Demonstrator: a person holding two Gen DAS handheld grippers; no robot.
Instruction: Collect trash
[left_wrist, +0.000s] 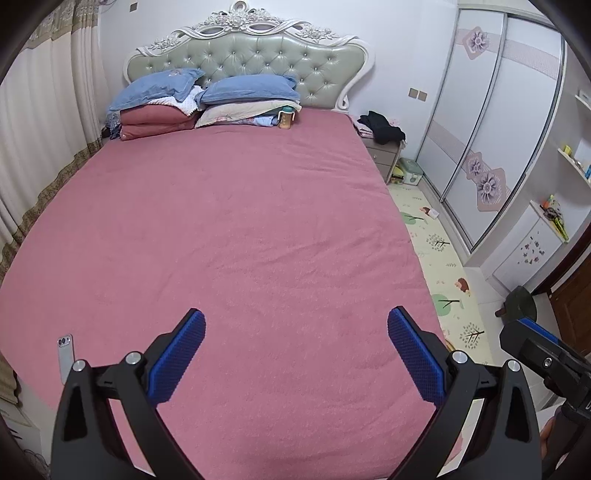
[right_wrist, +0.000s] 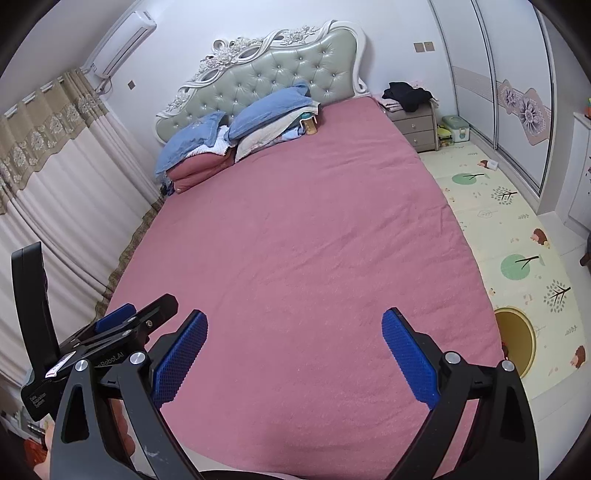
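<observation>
Both grippers hover over the foot of a bed with a pink cover (left_wrist: 240, 229). My left gripper (left_wrist: 295, 325) is open and empty; it also shows at the left of the right wrist view (right_wrist: 122, 314). My right gripper (right_wrist: 293, 325) is open and empty; one of its fingers shows at the right edge of the left wrist view (left_wrist: 532, 328). A small white and red box (left_wrist: 430, 213) lies on the play mat beside the wardrobe, also seen in the right wrist view (right_wrist: 491, 164). A yellow round bin (right_wrist: 517, 341) stands on the floor at the bed's right corner.
Pillows (left_wrist: 243, 90) and a bottle (left_wrist: 285, 119) lie by the headboard. A phone (left_wrist: 65, 354) lies at the bed's left edge. A nightstand (right_wrist: 417, 127) holds dark clothes; a green box (right_wrist: 456, 129) sits beside it. Wardrobe (left_wrist: 491, 129) on the right, curtains (left_wrist: 44, 129) on the left.
</observation>
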